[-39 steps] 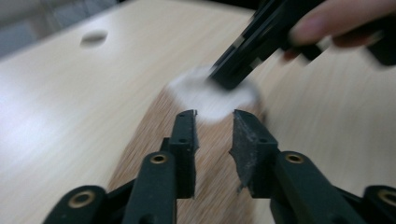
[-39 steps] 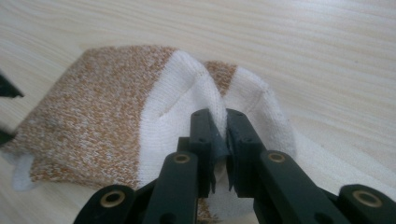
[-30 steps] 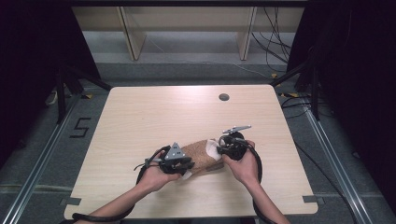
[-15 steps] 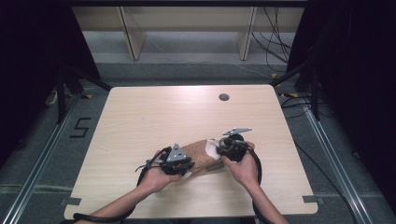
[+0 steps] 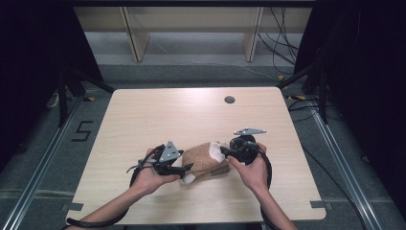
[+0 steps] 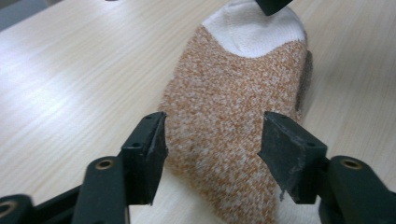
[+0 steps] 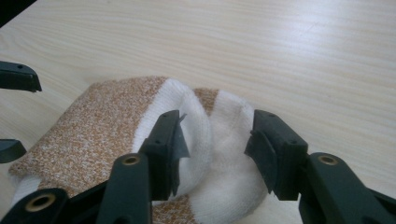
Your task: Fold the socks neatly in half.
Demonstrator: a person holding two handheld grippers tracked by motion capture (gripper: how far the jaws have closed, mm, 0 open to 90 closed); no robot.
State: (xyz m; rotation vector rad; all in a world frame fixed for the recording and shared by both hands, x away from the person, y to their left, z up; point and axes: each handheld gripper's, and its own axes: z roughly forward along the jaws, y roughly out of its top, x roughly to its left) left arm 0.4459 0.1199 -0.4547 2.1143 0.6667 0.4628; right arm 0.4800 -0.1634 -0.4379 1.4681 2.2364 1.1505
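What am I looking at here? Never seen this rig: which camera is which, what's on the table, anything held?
No robot arm: a person holds a two-jaw gripper in each hand. The high view looks down on a wooden table; the other two cameras ride on the grippers. On the table lie orange-and-white socks, folded together. The left gripper straddles the orange part; the right gripper straddles the white end. Both sets of jaws have just been opening and now stand clear of the cloth, so nothing is held.

The near end of the sock runs off the bottom edge of the left gripper view. In the high view, the left gripper hides the sock's white end, and both forearms are cut off at the bottom edge.
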